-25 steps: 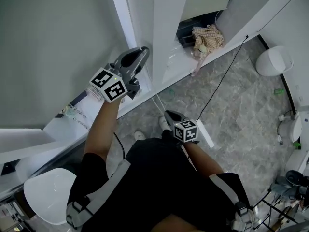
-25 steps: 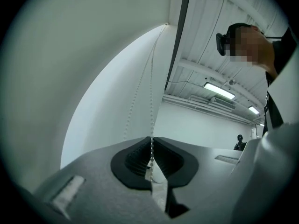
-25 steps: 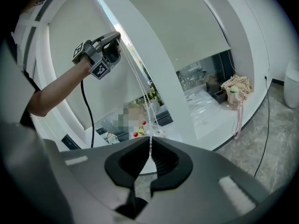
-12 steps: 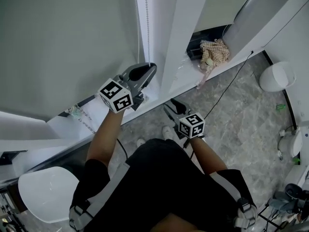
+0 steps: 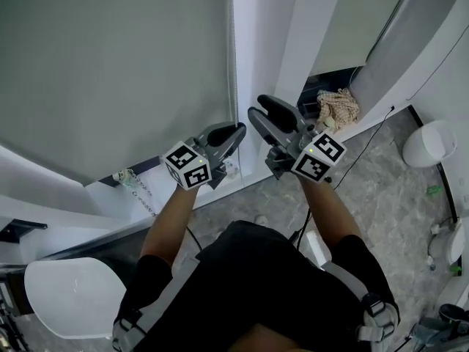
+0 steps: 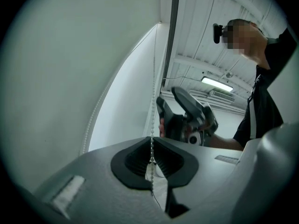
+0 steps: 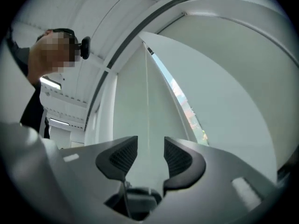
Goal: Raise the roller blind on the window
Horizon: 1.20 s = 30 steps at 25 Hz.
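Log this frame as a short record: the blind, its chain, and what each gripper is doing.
Blind: pale grey roller blind, lowered
Chain: white bead chain, hanging at the blind's right edge
Left gripper: shut on the chain
Right gripper: open, jaws have just been opening; the chain runs through the gap, pads off it
Placement: both grippers side by side at the blind's right edge
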### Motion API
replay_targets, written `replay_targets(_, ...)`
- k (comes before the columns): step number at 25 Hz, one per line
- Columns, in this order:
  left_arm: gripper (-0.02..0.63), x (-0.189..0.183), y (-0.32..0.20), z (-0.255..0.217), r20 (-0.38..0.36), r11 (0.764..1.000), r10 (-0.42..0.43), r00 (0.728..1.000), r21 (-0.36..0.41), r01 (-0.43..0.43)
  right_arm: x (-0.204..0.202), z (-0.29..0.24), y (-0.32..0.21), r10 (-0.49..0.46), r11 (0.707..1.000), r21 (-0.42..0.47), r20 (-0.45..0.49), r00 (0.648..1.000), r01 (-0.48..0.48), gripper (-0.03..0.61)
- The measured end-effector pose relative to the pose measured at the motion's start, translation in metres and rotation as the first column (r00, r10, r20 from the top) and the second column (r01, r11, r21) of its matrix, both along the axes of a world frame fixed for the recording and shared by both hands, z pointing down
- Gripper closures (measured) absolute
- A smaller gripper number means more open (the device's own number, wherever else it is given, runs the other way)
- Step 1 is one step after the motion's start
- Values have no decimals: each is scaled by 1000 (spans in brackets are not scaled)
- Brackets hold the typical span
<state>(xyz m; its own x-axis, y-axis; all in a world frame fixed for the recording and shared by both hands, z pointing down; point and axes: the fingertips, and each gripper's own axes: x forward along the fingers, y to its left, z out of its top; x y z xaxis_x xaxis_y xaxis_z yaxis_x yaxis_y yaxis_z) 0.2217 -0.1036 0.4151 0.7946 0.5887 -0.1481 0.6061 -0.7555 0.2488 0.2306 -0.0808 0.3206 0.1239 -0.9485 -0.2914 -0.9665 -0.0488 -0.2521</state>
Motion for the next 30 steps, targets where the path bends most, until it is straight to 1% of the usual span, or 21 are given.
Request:
replay_targets(3, 600, -4, 0, 4, 10, 1000, 3, 1000, -4, -3, -2, -43, -27, -73, 996, 40, -42, 996, 75, 402)
replay_targets(6, 598, 4, -13, 3, 23, 1000, -9, 1000, 5, 9, 8, -73, -59, -115, 991, 62, -49, 992, 118, 408)
replay_targets(8, 598, 5, -19, 3, 25, 1000, -20, 999, 22, 19, 13, -87, -70, -123, 989, 81, -48, 991, 126, 455)
replay_targets(10, 598, 0, -18, 3, 22, 999, -28, 999, 38, 27, 10, -98, -71, -130, 986, 94, -58, 990, 135, 517)
replay_targets(12, 598, -6, -15, 5, 20, 998, -34, 999, 48, 33, 4, -103, -69, -138, 985, 97, -67, 988, 144, 517)
replay_targets(13, 600, -8, -13, 6, 20, 998, -37, 999, 51, 35, 3, -104, -68, -136, 985, 95, -67, 989, 142, 517)
replay_targets(15, 600, -10, -12, 9, 23, 998, -41, 999, 52, 40, 3, -104, -68, -125, 988, 84, -67, 990, 130, 554)
replay_targets(16, 600, -10, -12, 10, 27, 998, -44, 999, 54, 42, 3, -103, -69, -123, 989, 75, -76, 989, 129, 556)
replay_targets(19, 600, -5, -12, 17, 48, 996, -56, 997, 67, 53, 1, -98, -72, -123, 990, 52, -139, 983, 132, 561)
replay_targets(21, 598, -6, -13, 20, 55, 998, -54, 997, 41, 52, -4, -94, -69, -99, 991, 64, -191, 977, 113, 566)
replay_targets(23, 598, -9, -15, 22, 55, 999, -54, 997, 11, 53, -9, -90, -64, -71, 992, 90, -216, 974, 93, 569)
replay_targets(24, 598, -11, -17, 24, 54, 998, -57, 997, 8, 57, -11, -88, -61, -58, 992, 99, -225, 973, 82, 569)
replay_targets(27, 598, -11, -20, 34, 66, 997, -67, 996, 29, 66, -10, -77, -57, 1, 994, 104, -261, 965, 27, 571)
replay_targets(30, 598, -8, -21, 62, 125, 995, -82, 989, 62, 75, -6, -50, -54, 19, 997, 73, -250, 968, -1, 571)
